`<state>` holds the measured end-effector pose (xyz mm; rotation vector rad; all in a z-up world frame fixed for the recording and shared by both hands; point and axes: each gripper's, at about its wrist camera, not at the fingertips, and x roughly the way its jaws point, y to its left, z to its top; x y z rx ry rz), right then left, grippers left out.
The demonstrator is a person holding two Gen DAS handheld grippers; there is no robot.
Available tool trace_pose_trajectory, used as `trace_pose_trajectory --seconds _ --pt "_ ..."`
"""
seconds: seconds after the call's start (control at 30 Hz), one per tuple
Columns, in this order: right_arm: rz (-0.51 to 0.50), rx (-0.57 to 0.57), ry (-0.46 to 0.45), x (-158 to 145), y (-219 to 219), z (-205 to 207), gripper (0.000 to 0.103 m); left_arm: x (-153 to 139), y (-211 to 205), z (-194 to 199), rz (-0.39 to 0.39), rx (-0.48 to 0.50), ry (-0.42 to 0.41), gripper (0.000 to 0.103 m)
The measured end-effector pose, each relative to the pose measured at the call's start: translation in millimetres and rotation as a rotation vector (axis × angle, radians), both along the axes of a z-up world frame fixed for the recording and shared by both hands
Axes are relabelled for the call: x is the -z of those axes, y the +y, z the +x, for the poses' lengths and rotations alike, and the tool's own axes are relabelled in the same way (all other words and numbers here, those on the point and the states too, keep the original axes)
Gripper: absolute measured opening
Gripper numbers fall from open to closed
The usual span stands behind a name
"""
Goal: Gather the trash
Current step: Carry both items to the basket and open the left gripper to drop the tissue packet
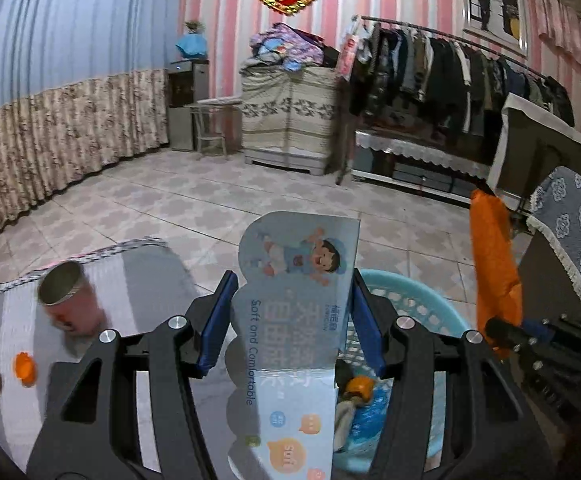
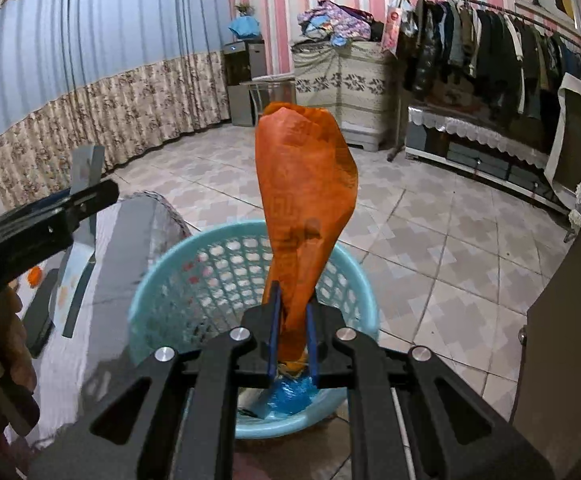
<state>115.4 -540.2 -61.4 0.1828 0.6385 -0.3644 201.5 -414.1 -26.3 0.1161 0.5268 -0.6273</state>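
Left gripper [image 1: 292, 320] clamps a pale-blue baby-product card [image 1: 294, 320] beside the teal mesh basket [image 2: 194, 280]. Right gripper [image 2: 291, 322] pinches an orange plastic bag [image 2: 306, 200] upright above that basket. Tin can [image 1: 66, 296] on the table [image 1: 146, 280].

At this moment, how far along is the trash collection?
Partly done. The blue basket already holds blue plastic and other scraps. In hand: left gripper clamps a printed card; right gripper clamps an orange bag above the basket. Left on the table: a can and orange bits.
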Motion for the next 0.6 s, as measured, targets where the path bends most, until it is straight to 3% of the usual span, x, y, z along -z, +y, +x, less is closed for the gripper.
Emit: trace_pose_trajectory --seconds 0.33,0.4,0.47,0.6 --pt "0.033 0.051 0.016 16.9 -33.5 -3.2 0.012 21.0 -52.9 10.6 0.012 0.048 -0.007 0.055" --pt "0.038 0.046 0.021 19.9 -35.0 -0.5 0.012 25.6 -59.2 13.1 0.029 0.057 -0.001 0.062" --pt "0.033 0.037 0.031 22.9 -34.1 3.4 0.012 29.1 -58.9 14.6 0.045 0.025 -0.007 0.082" --pt "0.017 0.028 0.041 26.2 -33.6 8.3 0.012 26.2 -48.4 12.9 0.048 0.007 -0.012 0.083"
